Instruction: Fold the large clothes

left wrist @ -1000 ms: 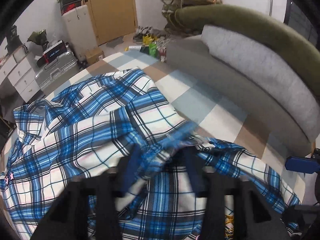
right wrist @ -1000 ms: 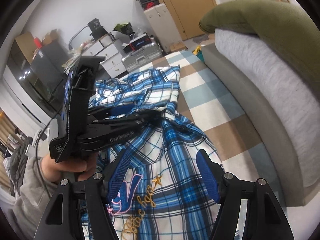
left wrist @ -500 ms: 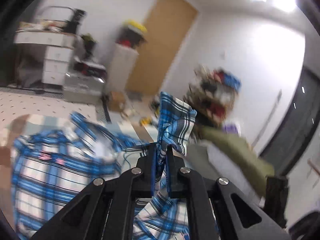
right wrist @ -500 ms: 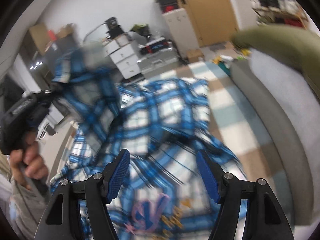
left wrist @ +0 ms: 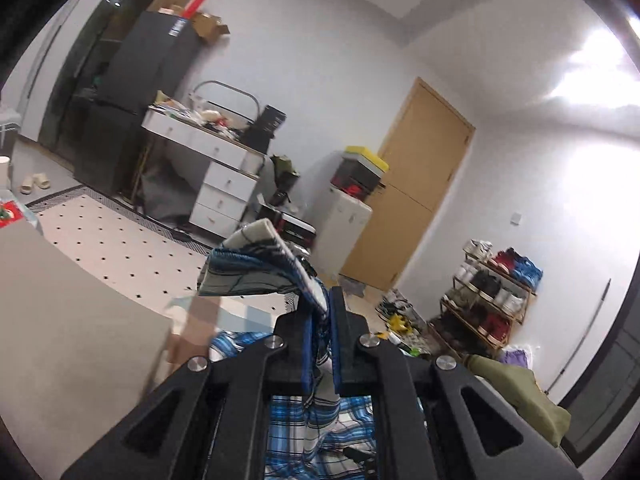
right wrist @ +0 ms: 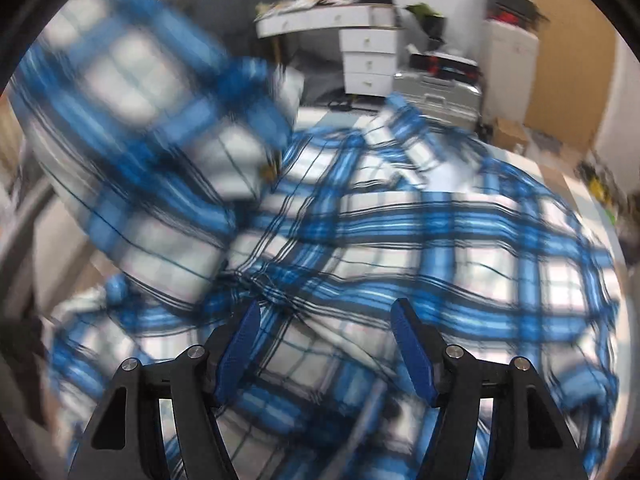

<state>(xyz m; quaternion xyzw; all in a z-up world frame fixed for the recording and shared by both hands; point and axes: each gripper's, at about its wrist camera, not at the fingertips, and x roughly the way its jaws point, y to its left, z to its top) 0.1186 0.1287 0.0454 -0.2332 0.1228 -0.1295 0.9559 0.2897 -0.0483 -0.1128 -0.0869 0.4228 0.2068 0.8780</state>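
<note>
Left wrist view: left claw [left wrist: 320, 320], a second ago open low over the plaid shirt [left wrist: 256, 268], now clamps a fold raised above the bed; fold under way. Door [left wrist: 412, 200] and shoe rack [left wrist: 492, 304] visible only here.

Right wrist view: right claw [right wrist: 328, 340] open, empty, over the shirt's spread body [right wrist: 440, 232], blurred.

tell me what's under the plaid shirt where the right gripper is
Nothing of what lies beneath shows there: the plaid shirt covers everything below the open right gripper, and the picture is blurred.
</note>
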